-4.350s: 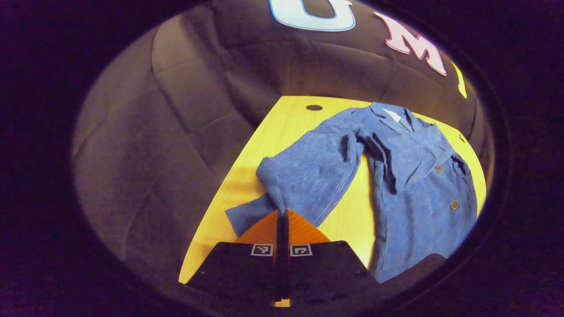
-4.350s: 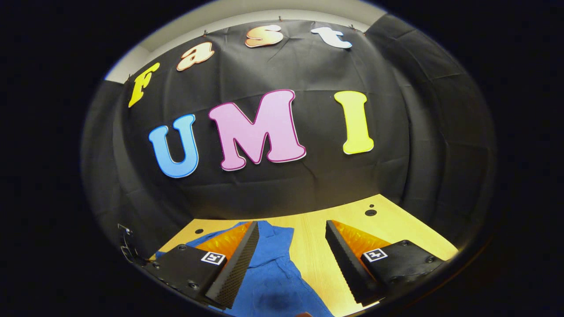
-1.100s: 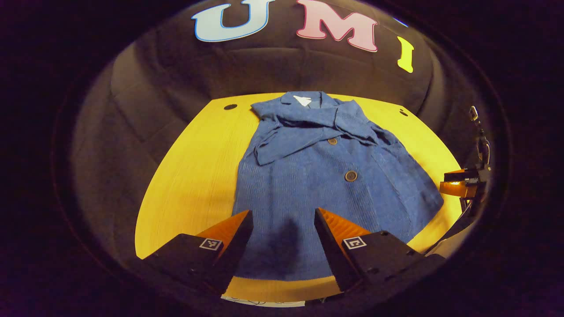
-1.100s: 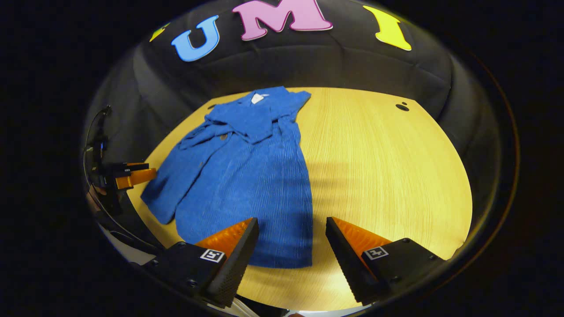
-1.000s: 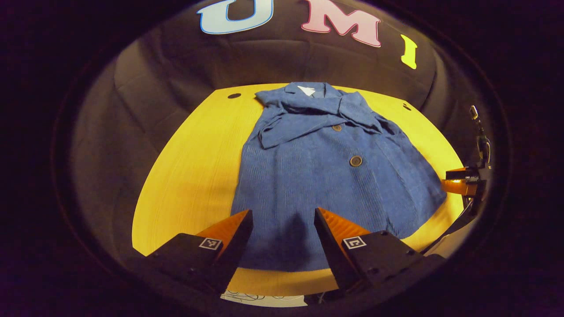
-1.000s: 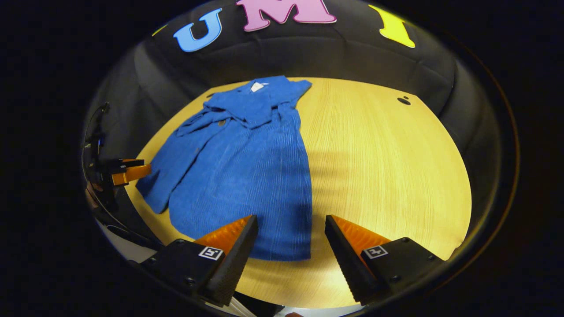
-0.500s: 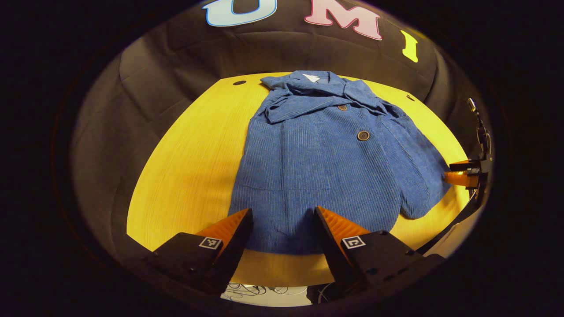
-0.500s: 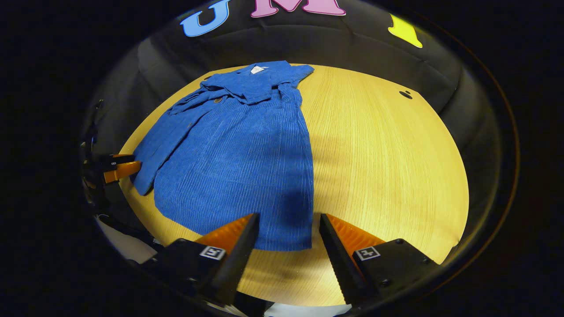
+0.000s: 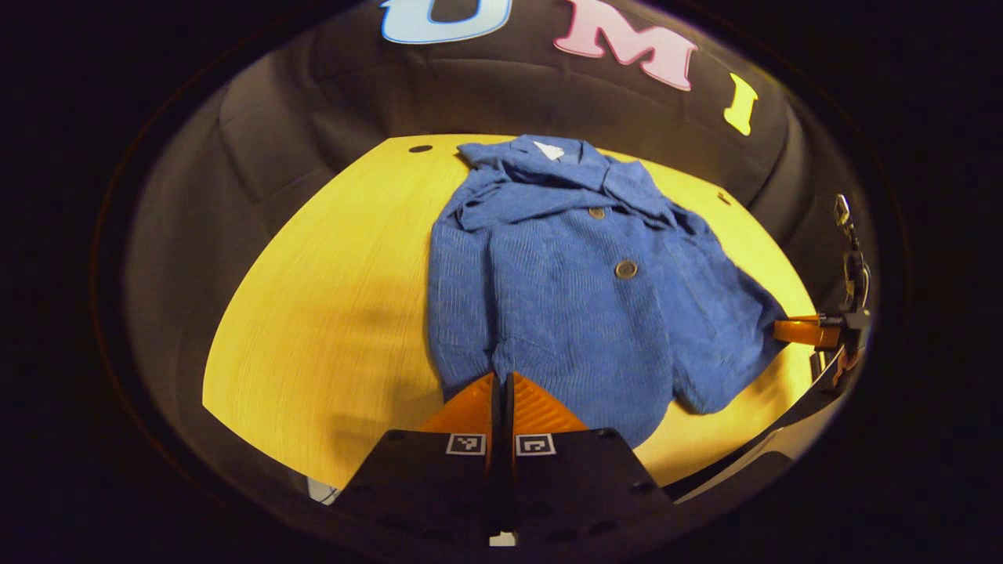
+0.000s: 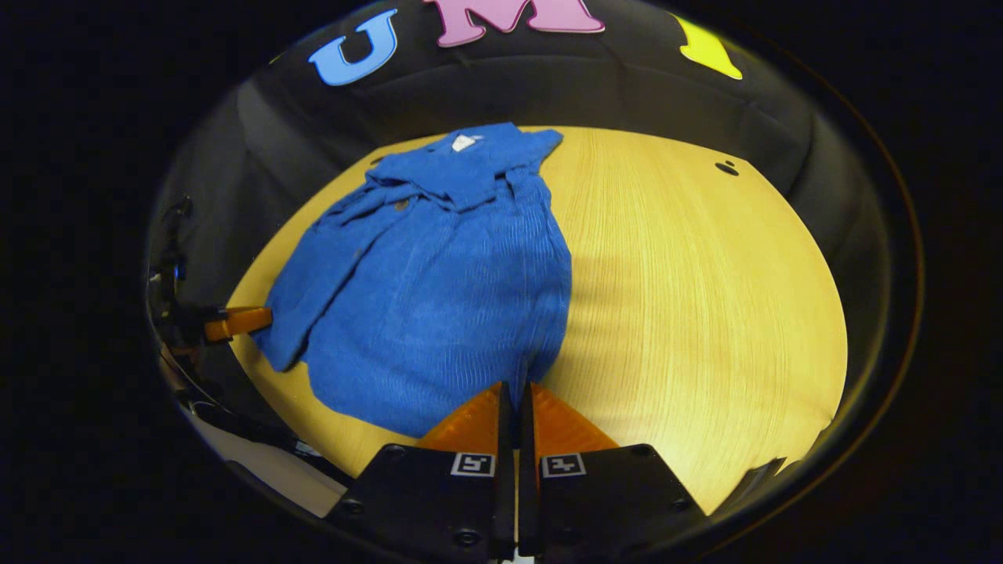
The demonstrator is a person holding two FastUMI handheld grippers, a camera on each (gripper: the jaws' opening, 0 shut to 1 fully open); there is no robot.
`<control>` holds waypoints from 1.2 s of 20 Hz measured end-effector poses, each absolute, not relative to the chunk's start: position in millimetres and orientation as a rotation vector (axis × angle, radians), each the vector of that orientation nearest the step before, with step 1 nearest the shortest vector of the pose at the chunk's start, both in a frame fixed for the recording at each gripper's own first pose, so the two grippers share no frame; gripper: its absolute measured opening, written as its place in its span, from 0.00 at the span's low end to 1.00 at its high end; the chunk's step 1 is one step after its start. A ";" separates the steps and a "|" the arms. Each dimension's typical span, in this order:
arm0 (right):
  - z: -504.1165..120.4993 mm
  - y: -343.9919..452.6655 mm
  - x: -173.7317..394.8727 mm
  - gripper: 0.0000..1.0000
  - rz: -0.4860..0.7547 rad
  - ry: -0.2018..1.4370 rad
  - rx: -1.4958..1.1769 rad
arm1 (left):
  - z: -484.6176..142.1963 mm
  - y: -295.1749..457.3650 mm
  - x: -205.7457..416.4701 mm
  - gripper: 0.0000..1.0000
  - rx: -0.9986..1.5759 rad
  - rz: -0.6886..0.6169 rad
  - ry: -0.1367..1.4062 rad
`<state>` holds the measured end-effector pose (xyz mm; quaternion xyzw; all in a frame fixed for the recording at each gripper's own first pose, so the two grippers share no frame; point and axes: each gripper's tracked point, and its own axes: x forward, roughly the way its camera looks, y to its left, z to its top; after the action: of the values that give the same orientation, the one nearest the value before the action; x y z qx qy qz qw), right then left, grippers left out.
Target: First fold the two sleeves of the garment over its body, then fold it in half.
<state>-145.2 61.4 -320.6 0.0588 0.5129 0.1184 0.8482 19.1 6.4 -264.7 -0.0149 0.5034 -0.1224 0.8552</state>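
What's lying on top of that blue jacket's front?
Both sleeves lie folded across the blue jacket near its collar, beside two buttons. Whatever lies beneath the sleeves is covered.

Both grippers, left gripper (image 9: 501,384) and right gripper (image 10: 515,392), are showing orange ribbed fingers, black housings, screws and square black-and-white markers.

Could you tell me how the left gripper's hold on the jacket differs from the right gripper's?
The left gripper pinches the jacket hem at its left corner; the right gripper pinches the opposite corner, beside bare table. Cloth puckers above the left gripper and bunches into a fold at the right gripper. Both are shut on the hem, with the sleeves already folded across the chest.
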 end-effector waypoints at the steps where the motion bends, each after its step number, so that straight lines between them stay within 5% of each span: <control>1: -307.6 62.7 -130.6 0.07 0.248 1.046 0.159 | -255.6 5.4 28.7 0.00 -0.048 -0.259 1.035; 8: -248.1 68.3 -32.0 0.06 0.268 0.876 0.277 | -201.8 -7.9 104.6 0.00 -0.125 -0.260 0.888; 24: -217.4 65.7 108.5 0.06 0.288 0.716 0.333 | -174.3 -16.1 243.1 0.00 -0.129 -0.224 0.756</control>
<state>108.5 65.7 -217.4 0.1615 0.3477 0.1399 0.9130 243.1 -16.1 -174.3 -0.0627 0.3679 -0.1090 0.9213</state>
